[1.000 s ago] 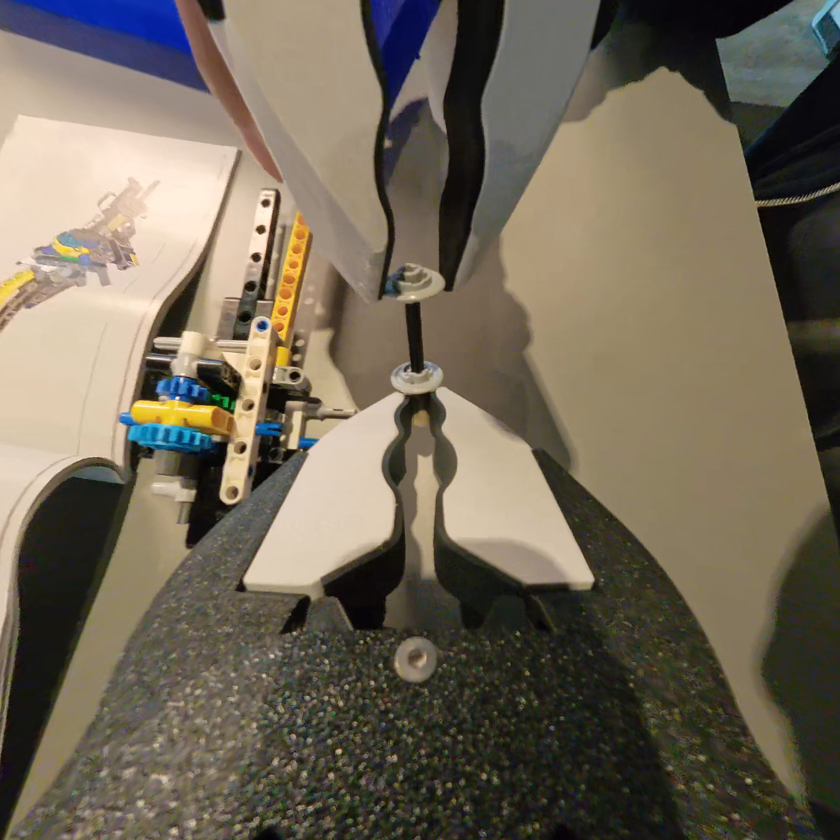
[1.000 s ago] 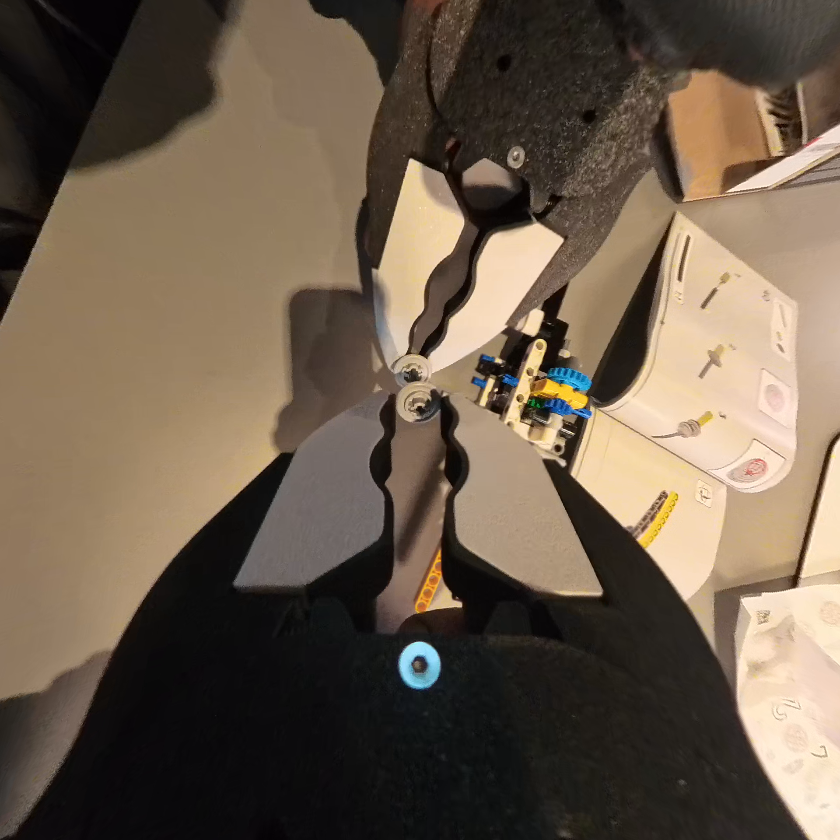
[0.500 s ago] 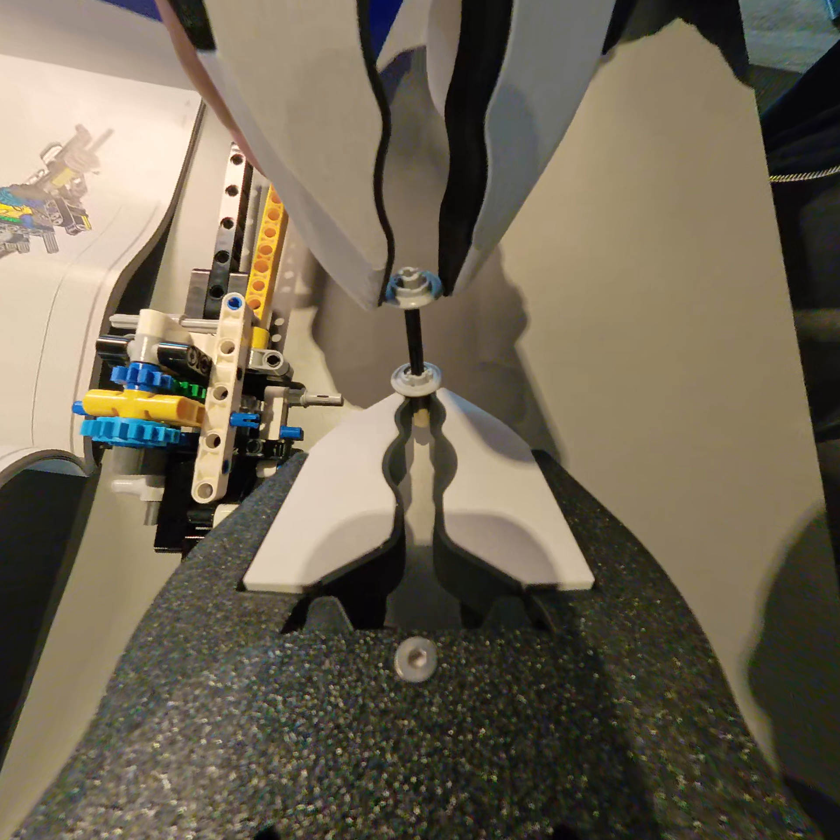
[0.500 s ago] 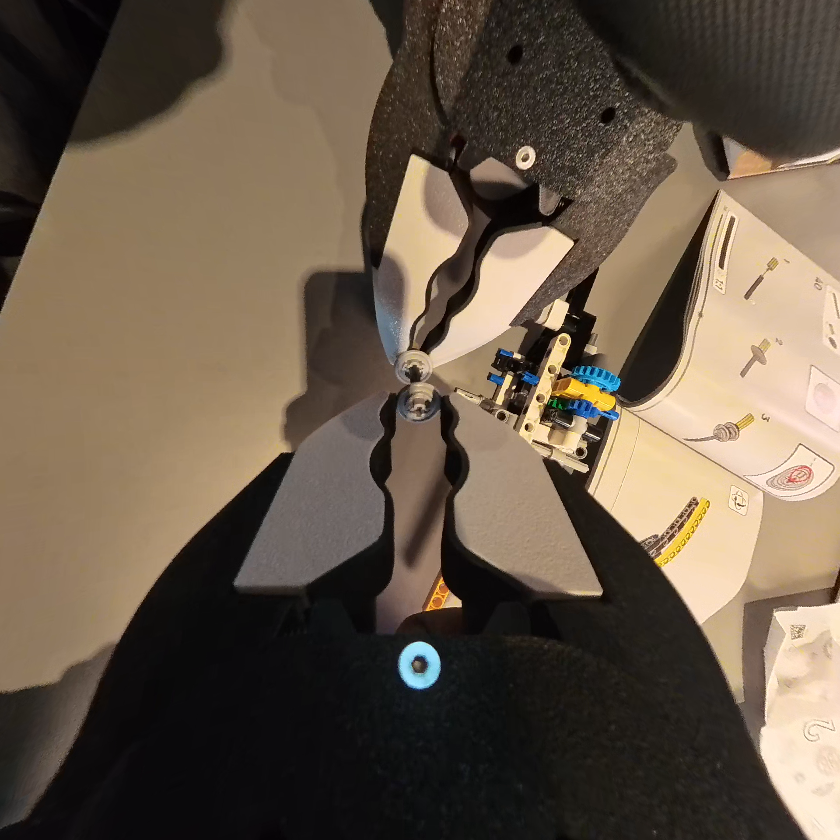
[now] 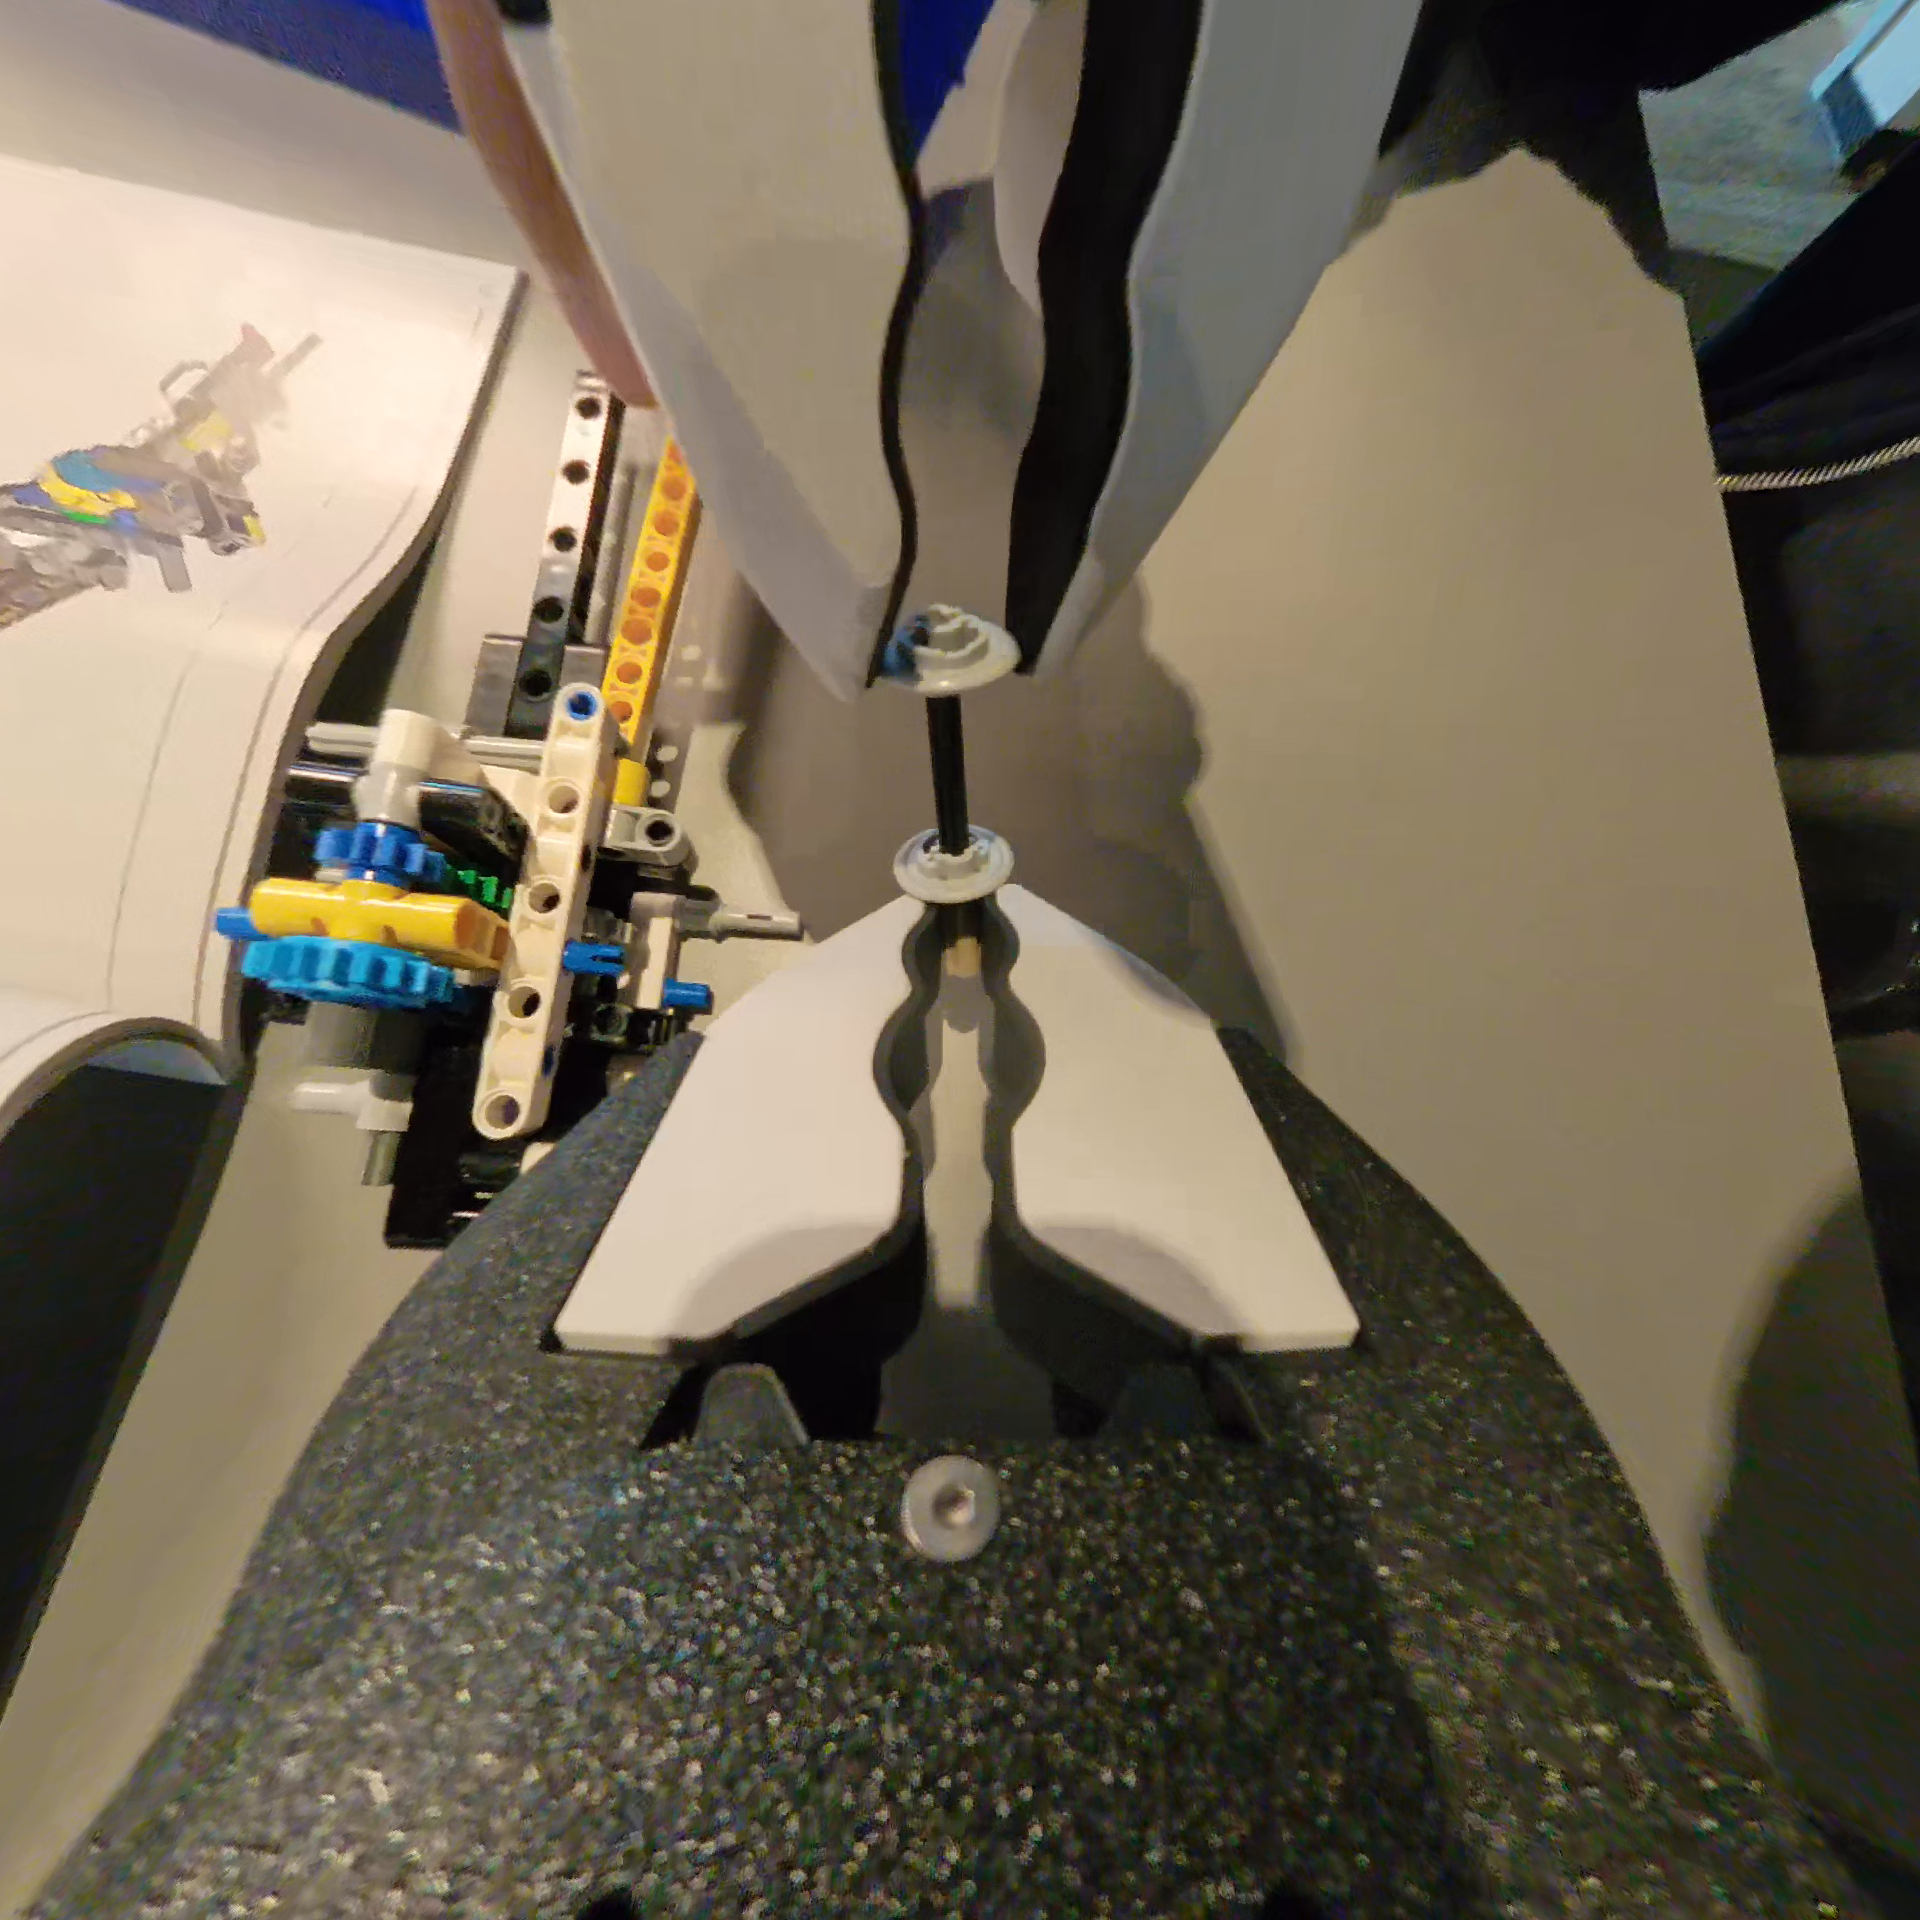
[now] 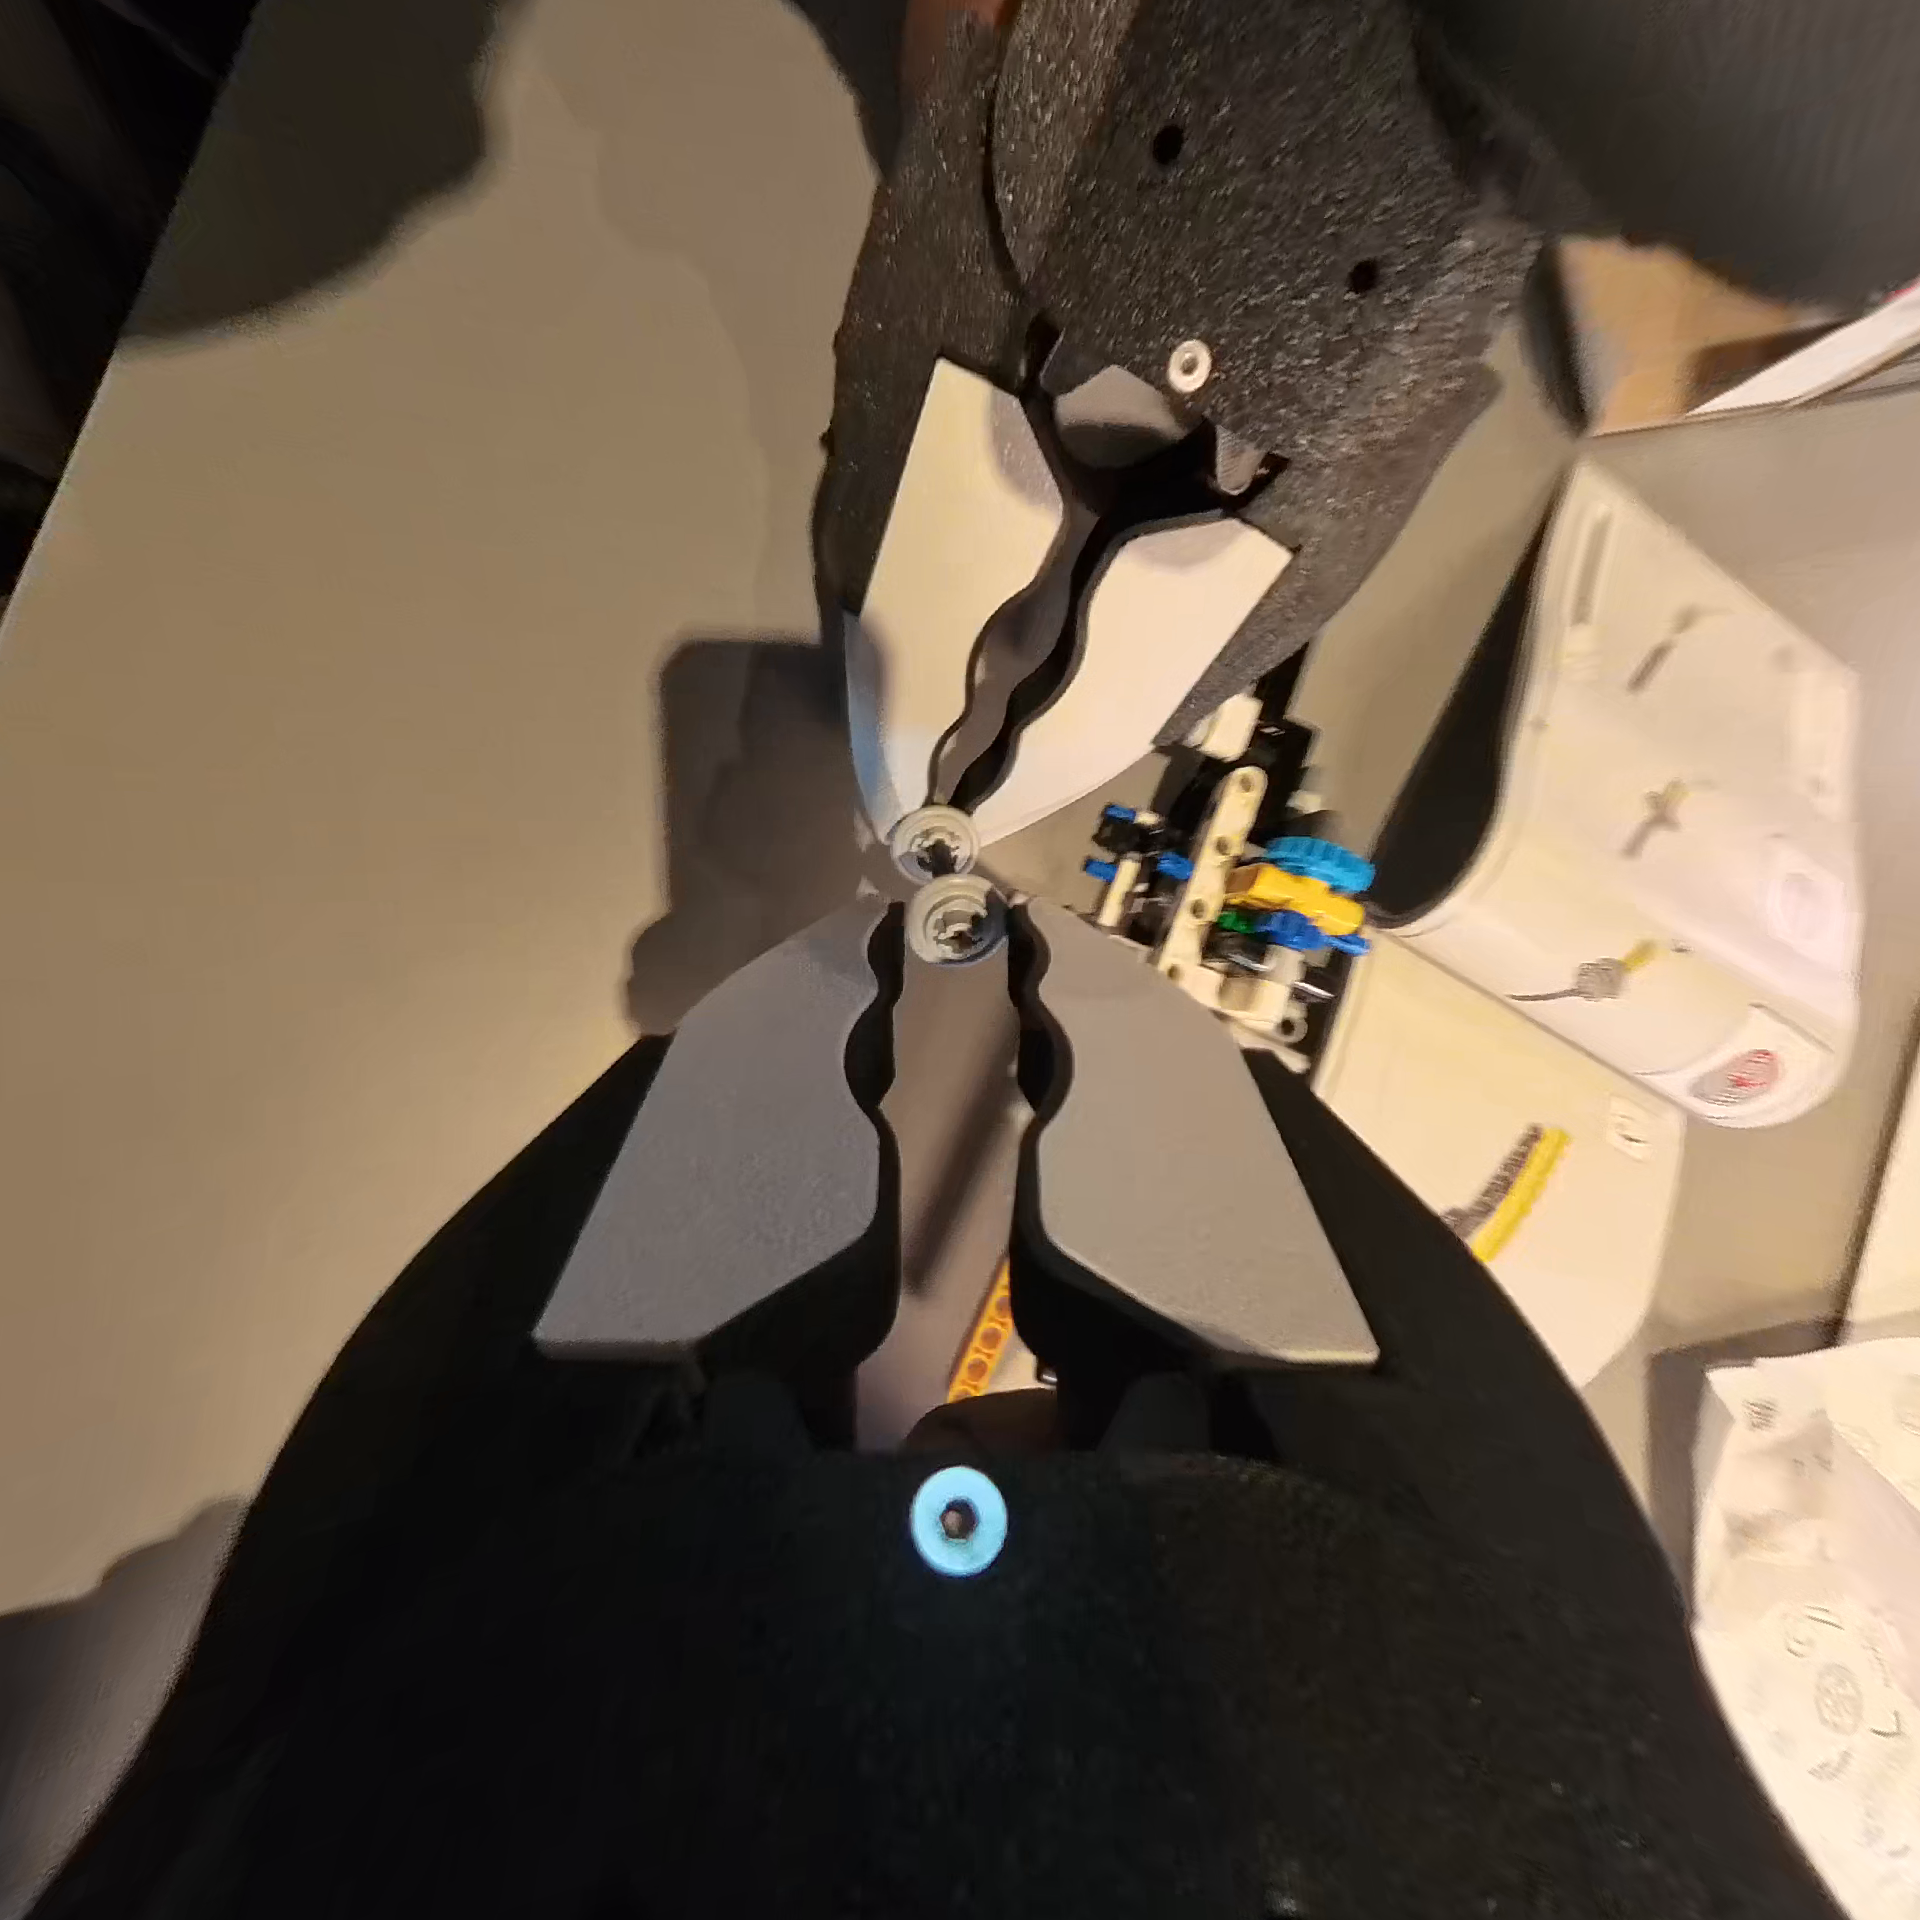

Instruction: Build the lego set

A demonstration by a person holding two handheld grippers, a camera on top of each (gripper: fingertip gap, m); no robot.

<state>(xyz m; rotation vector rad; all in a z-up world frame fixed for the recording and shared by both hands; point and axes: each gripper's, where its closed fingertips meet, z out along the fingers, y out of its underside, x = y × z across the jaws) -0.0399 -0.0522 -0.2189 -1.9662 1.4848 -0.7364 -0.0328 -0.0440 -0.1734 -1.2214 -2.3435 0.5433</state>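
My left gripper (image 5: 956,906) is shut on a black axle (image 5: 948,769) that carries a grey bush (image 5: 954,864) just past the fingertips. My right gripper (image 5: 951,670) comes in from above in the left wrist view, shut on a second grey bush (image 5: 951,652) at the axle's far end. In the right wrist view, my right gripper (image 6: 951,916) holds its bush (image 6: 954,932), facing the left gripper (image 6: 930,821) and its bush (image 6: 935,836). The partly built Lego model (image 5: 447,935), with blue gears and yellow and white beams, lies on the table to the left, also in the right wrist view (image 6: 1236,914).
An open instruction booklet (image 5: 156,520) lies beside the model, also in the right wrist view (image 6: 1662,883). A blue bin (image 5: 312,62) stands at the back. A printed white bag (image 6: 1818,1558) and a cardboard box (image 6: 1642,332) lie at the right. The beige table (image 6: 364,727) spreads left. The tips of one gripper are about 5 centimetres away from the tips of the other.
Both grippers keep their hold on the axle and bushes. The pair has swayed slightly over the table; the gap between the two bushes looks about the same.
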